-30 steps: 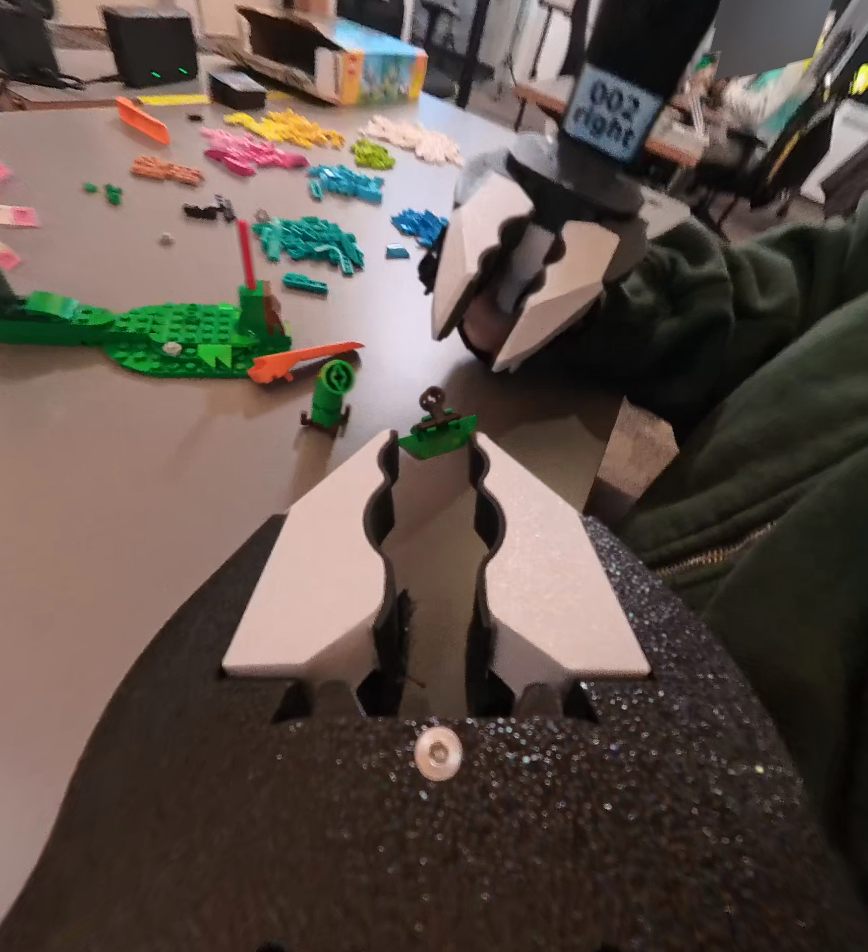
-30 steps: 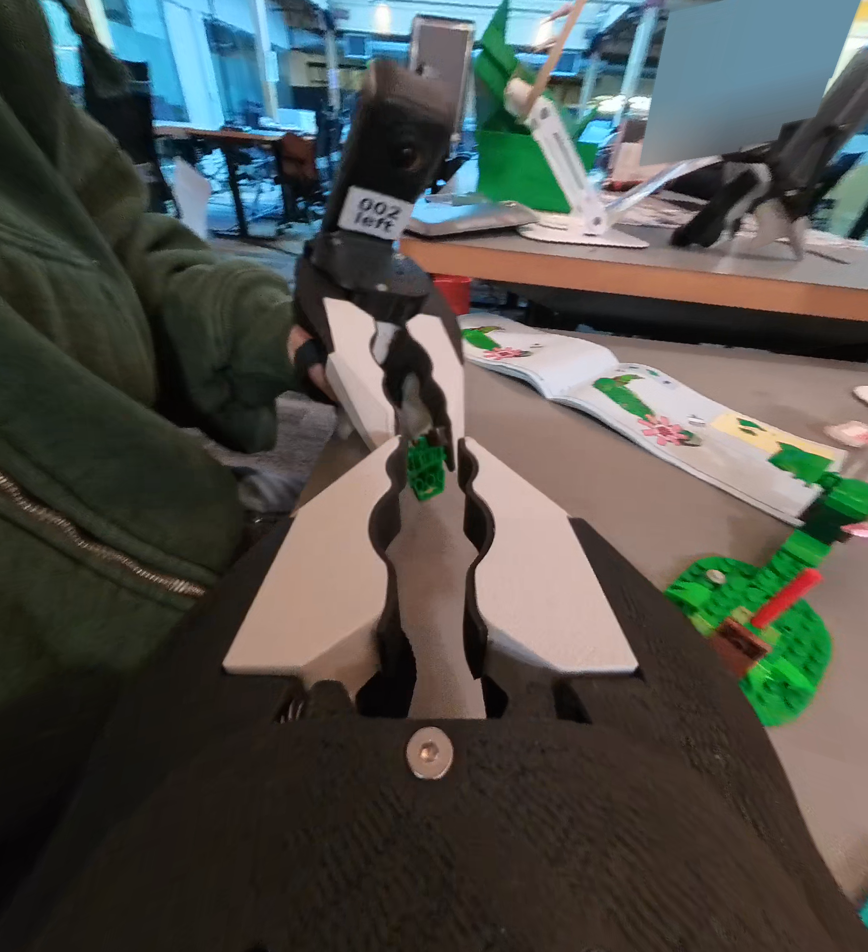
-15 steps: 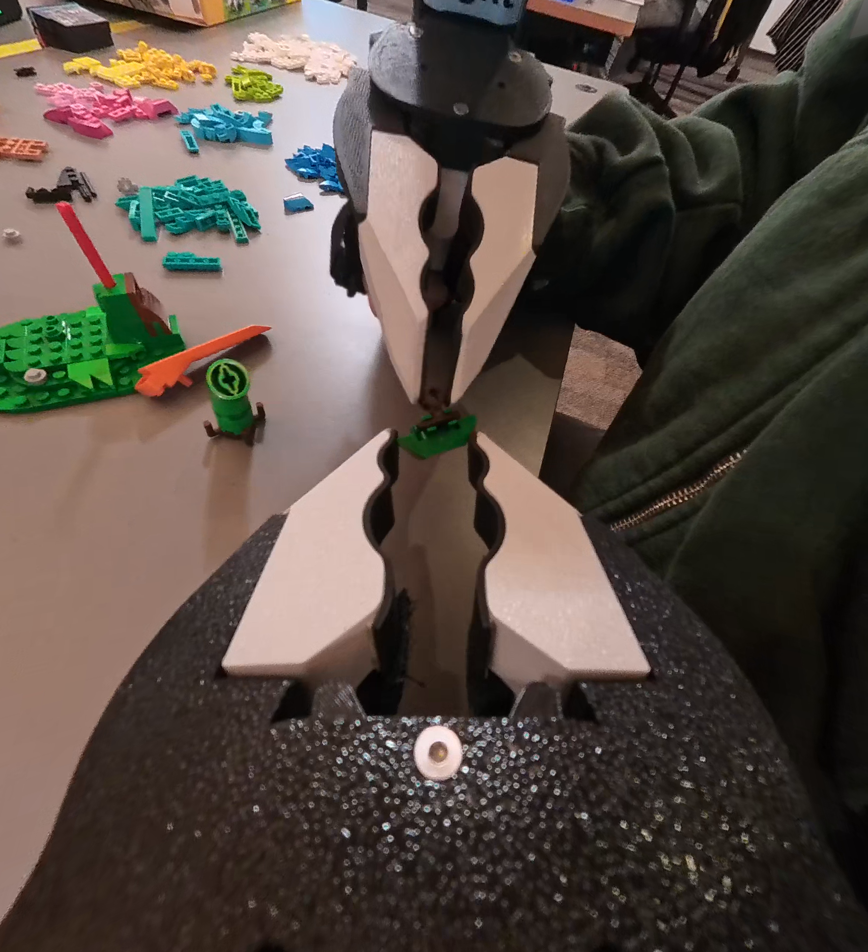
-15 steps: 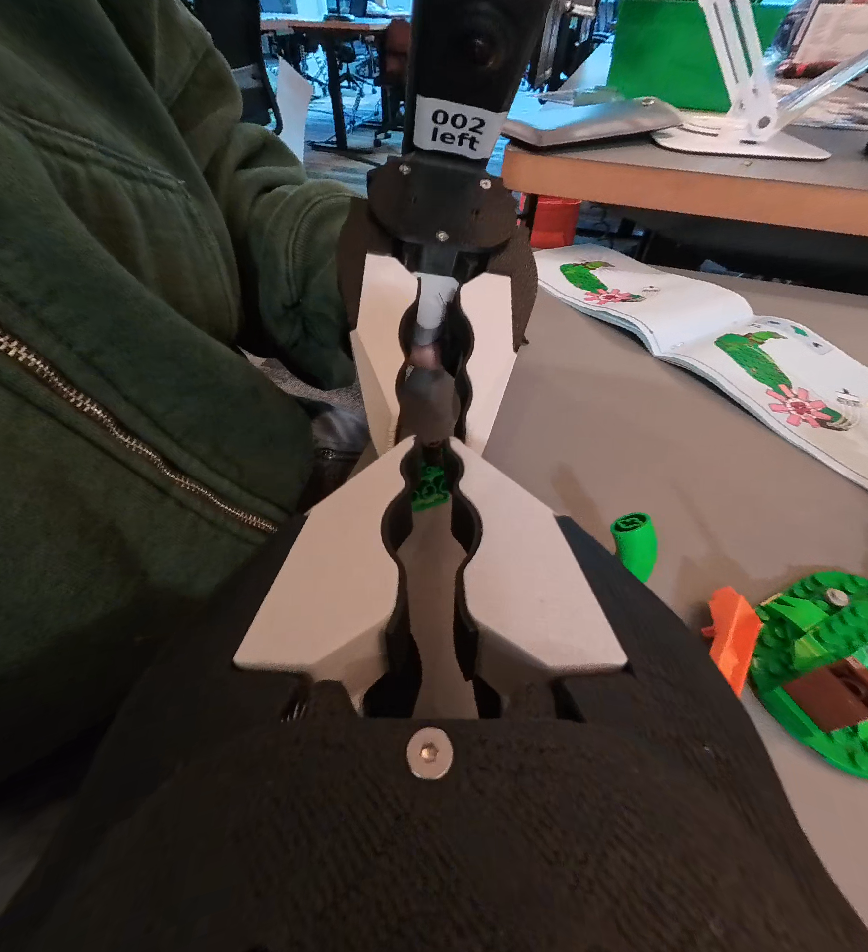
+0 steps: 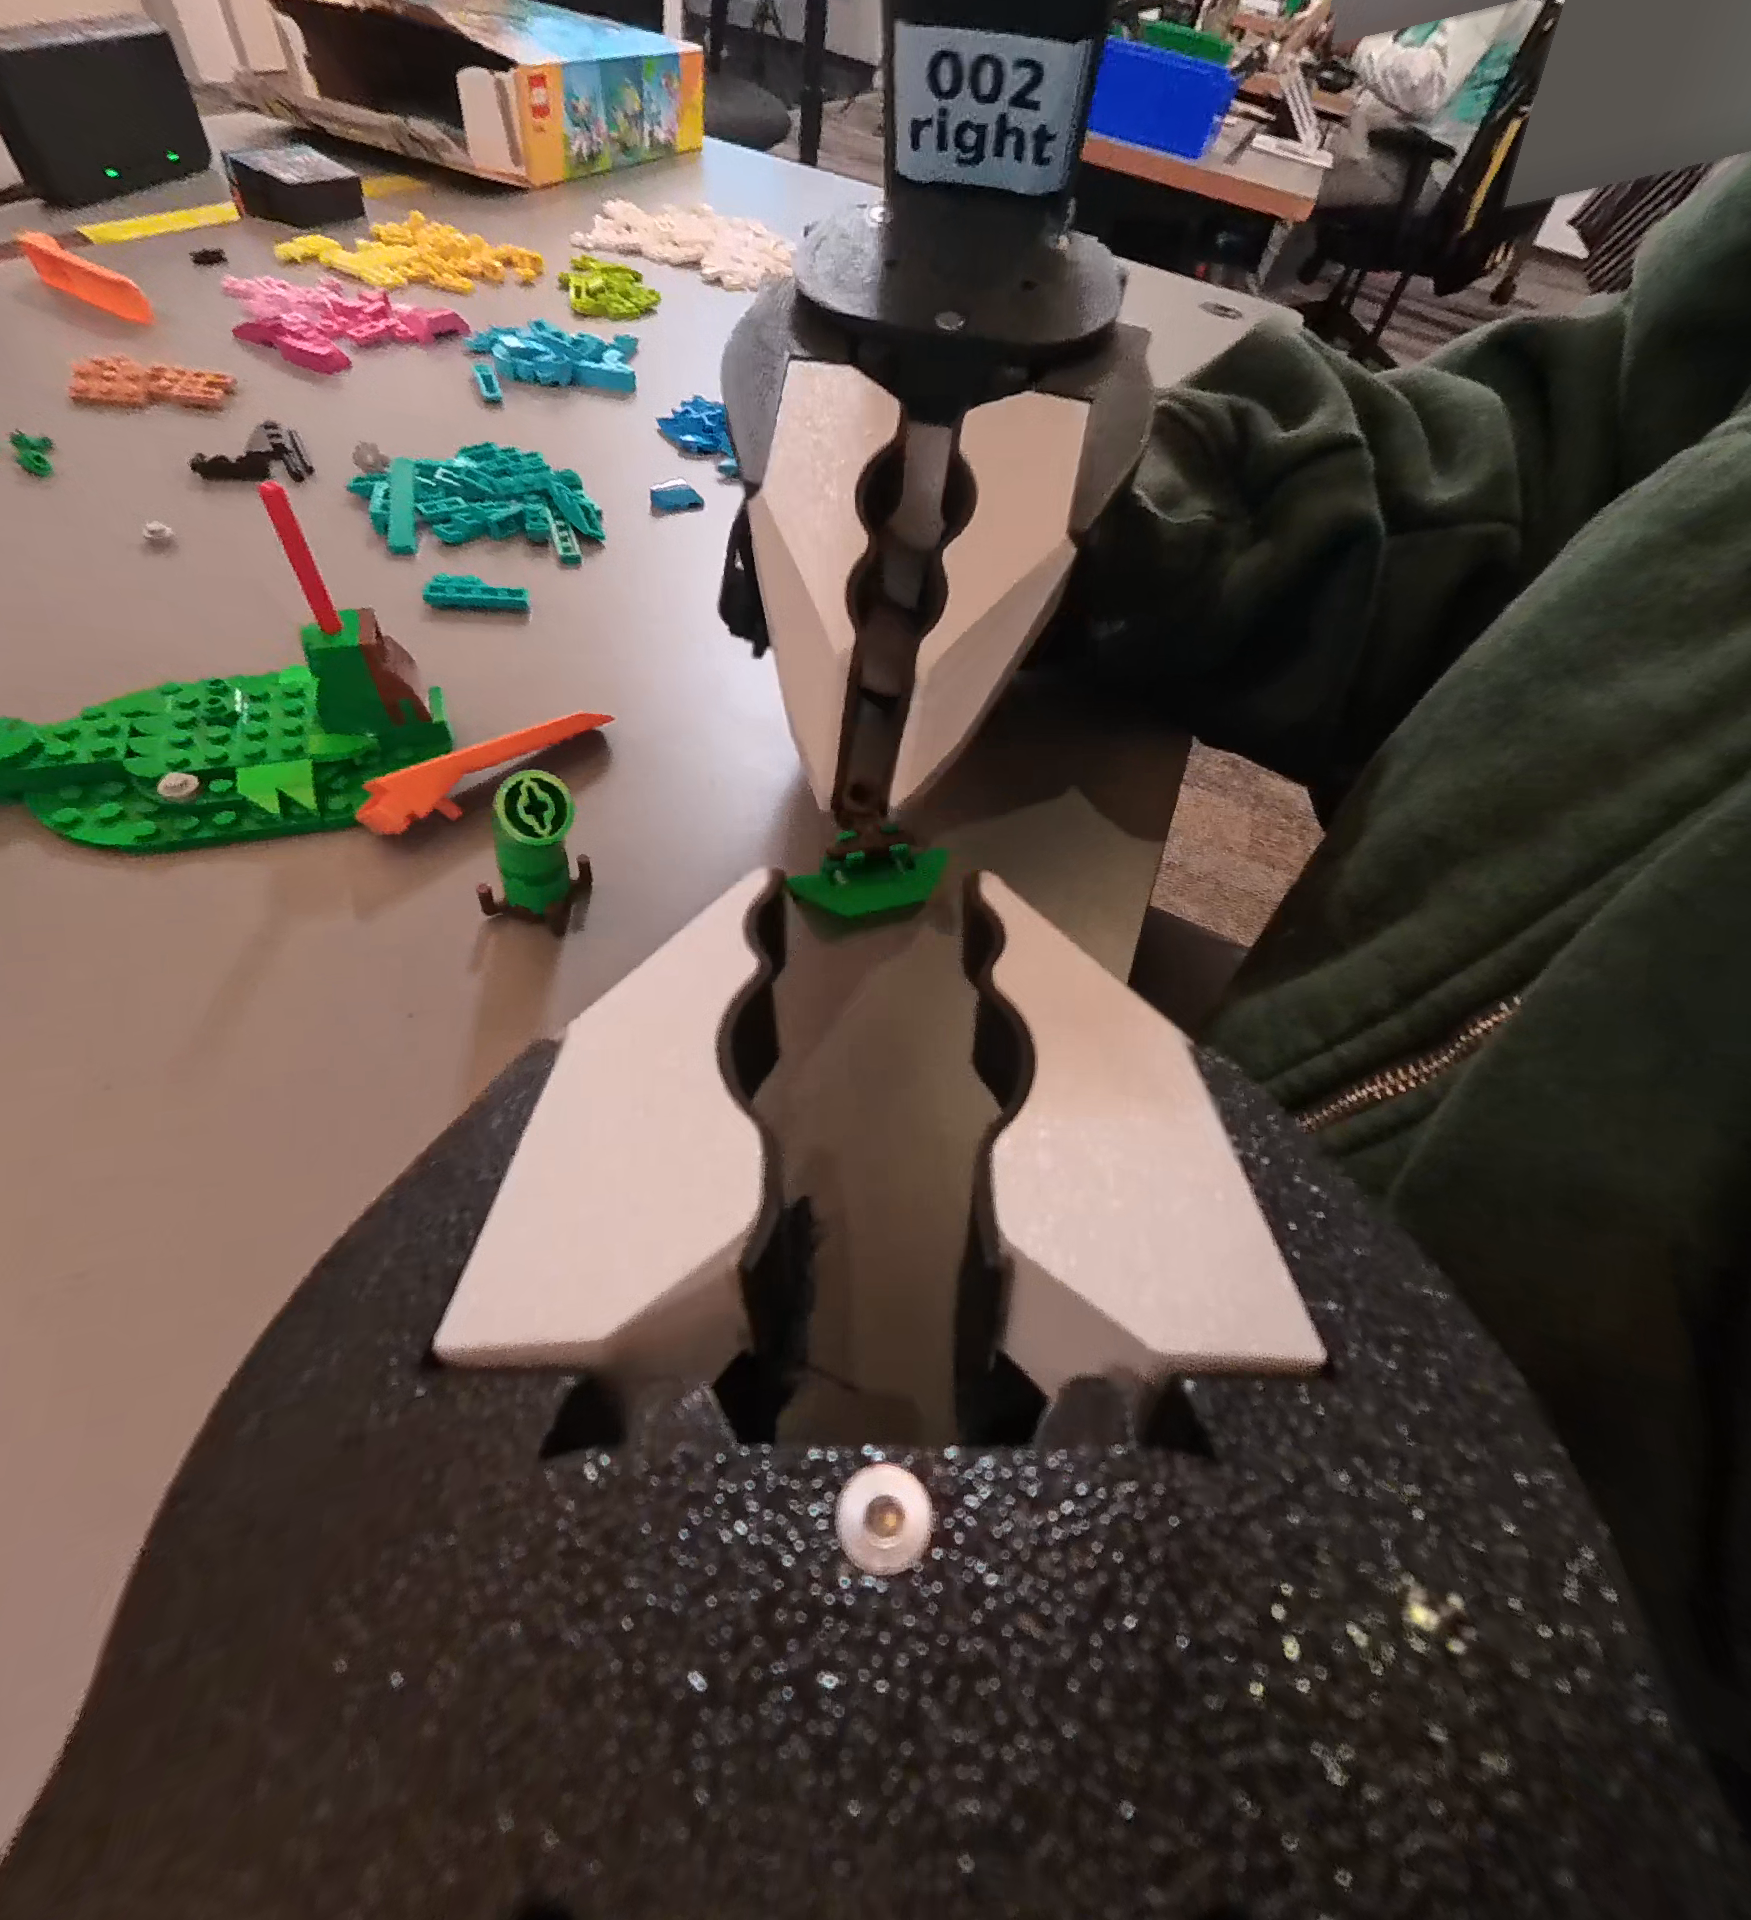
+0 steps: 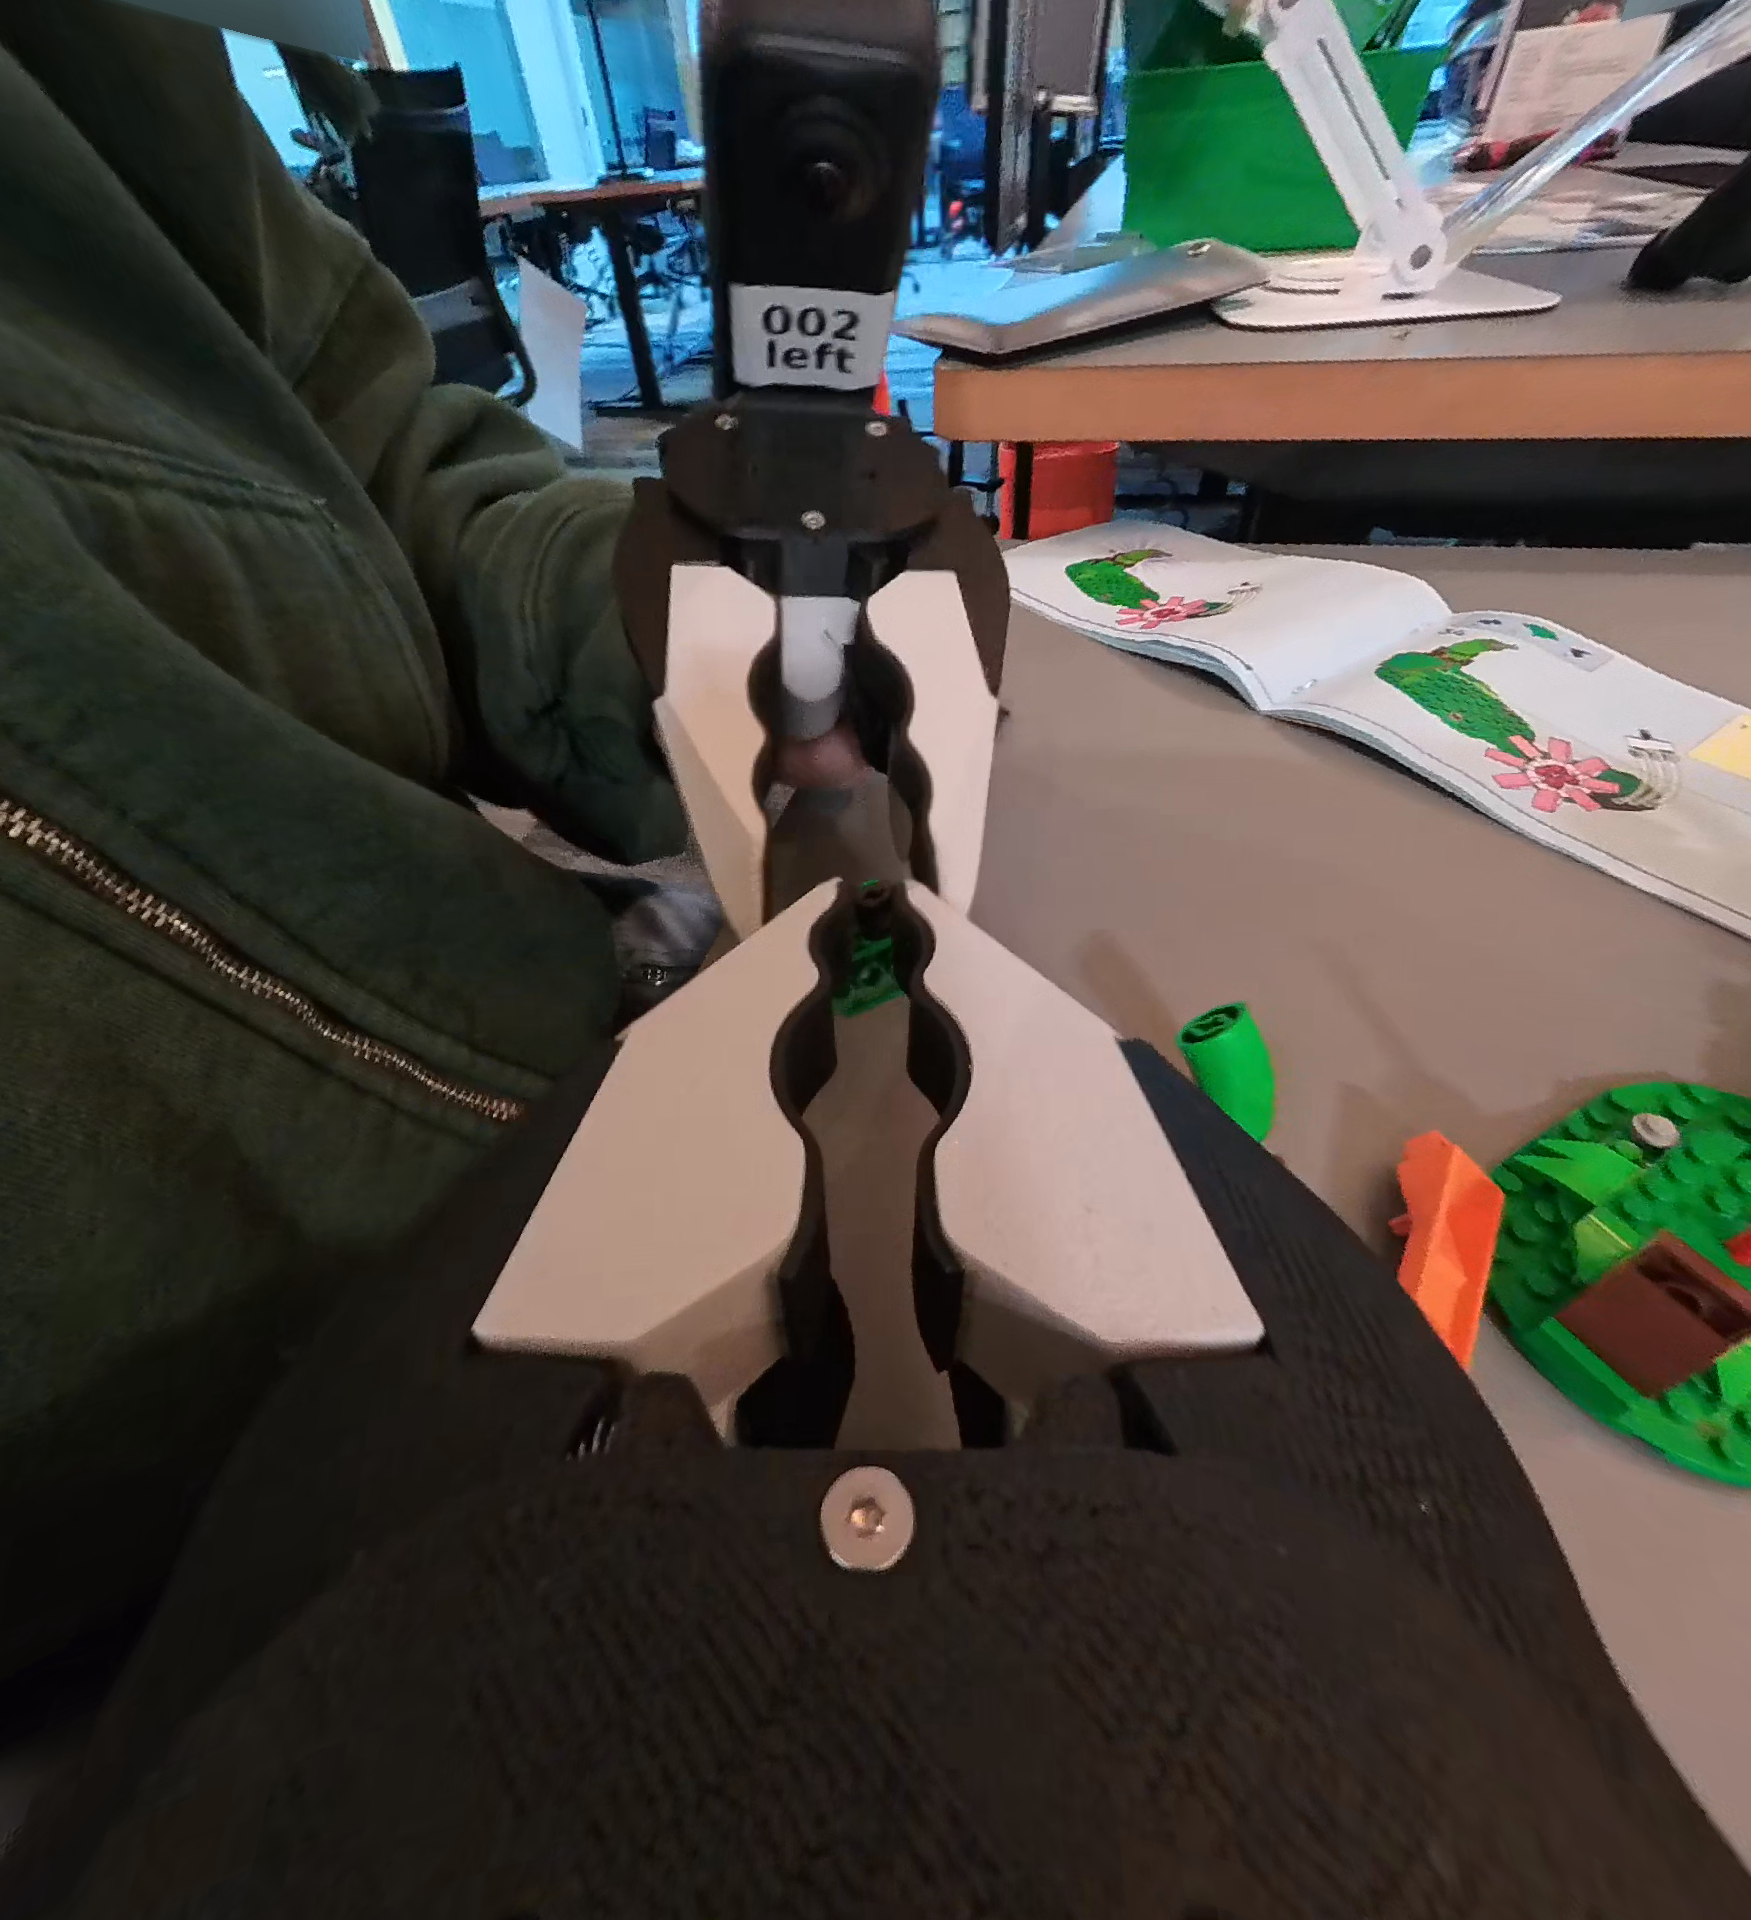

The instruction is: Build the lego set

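Left wrist view, from 9 o'clock across: one green base (image 5: 185, 758) lies flat on the table (image 5: 227, 1091), with one red rod (image 5: 294, 561) rising from it and leaning toward 11. Two orange blades are in sight, one far off at 10 (image 5: 81, 275) and one (image 5: 481, 774) at the base's right edge, pointing to 2. Beyond lie eight sorted heaps: salmon (image 5: 149, 382), pink (image 5: 331, 322), yellow (image 5: 414, 249), teal (image 5: 476, 504), cyan (image 5: 549, 353), lime (image 5: 606, 291), white (image 5: 684, 234) and blue (image 5: 694, 426). One open box (image 5: 497, 94) sits at 11. One green cylinder (image 5: 533, 842) stands just right of the near blade, its round end facing the camera.

At centre, one small green plate (image 5: 866, 883) lies flat between the tips of the left gripper (image 5: 871, 894), long axis 9 to 3, narrow side toward 6. This gripper's fingers stand parted, with a thin gap on each side of the plate. One brown clip (image 5: 863, 821) rises from the plate toward 12. The right gripper (image 5: 863, 805) comes in from 12 with its fingers pinched on that clip.

At 3 is a person's green sleeve (image 5: 1370, 540).

In the right wrist view, one open booklet (image 6: 1422, 707) lies at 2.
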A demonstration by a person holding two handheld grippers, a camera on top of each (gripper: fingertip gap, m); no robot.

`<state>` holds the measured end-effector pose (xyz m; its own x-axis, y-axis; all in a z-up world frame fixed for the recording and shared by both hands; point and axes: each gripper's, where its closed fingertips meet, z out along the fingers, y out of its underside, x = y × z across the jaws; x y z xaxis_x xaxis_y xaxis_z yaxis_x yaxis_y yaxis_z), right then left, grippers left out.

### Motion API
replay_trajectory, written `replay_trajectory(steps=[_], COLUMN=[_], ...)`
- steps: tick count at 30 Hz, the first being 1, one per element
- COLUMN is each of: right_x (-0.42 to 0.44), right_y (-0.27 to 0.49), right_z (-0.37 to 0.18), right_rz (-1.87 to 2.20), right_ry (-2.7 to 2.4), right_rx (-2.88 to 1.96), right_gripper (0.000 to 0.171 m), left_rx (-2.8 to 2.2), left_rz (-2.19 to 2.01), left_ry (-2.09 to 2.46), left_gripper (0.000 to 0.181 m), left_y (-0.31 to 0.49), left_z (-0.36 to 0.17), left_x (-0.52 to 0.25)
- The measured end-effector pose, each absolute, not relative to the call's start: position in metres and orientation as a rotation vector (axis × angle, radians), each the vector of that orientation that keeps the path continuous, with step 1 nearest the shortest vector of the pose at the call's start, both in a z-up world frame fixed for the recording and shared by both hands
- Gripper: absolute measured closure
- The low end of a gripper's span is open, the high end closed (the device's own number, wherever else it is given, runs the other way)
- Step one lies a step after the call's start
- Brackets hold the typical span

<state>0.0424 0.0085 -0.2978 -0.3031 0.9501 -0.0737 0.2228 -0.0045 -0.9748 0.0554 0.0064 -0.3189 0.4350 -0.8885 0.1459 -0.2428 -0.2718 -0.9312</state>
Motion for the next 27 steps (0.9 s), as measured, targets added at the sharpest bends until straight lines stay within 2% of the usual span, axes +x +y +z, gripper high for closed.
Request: replay_trajectory(steps=[3, 9, 12, 20, 27], right_x=[0.042, 0.039, 0.038, 0.039, 0.039], right_y=[0.016, 0.017, 0.014, 0.011, 0.069], right_z=[-0.292, -0.285, -0.285, -0.289, -0.314], right_rz=[1.388, 1.426, 1.423, 1.428, 0.922], right_ry=[-1.512, -1.452, -1.455, -1.511, -1.456], right_rx=[-1.260, -1.249, -1.235, -1.240, -1.398], right_gripper=[0.166, 0.166, 0.166, 0.163, 0.145], left_rx=[-1.793, -1.780, -1.746, -1.765, -1.892], left_rz=[-0.800, -0.709, -0.748, -0.736, -0.644], left_ry=[0.946, 0.905, 0.869, 0.901, 0.877], left_gripper=[0.132, 0.137, 0.148, 0.150, 0.151], left_y=[0.014, 0.021, 0.021, 0.018, 0.030], left_z=[-0.323, -0.321, -0.314, -0.317, -0.329], left_x=[0.056, 0.060, 0.060, 0.059, 0.035])
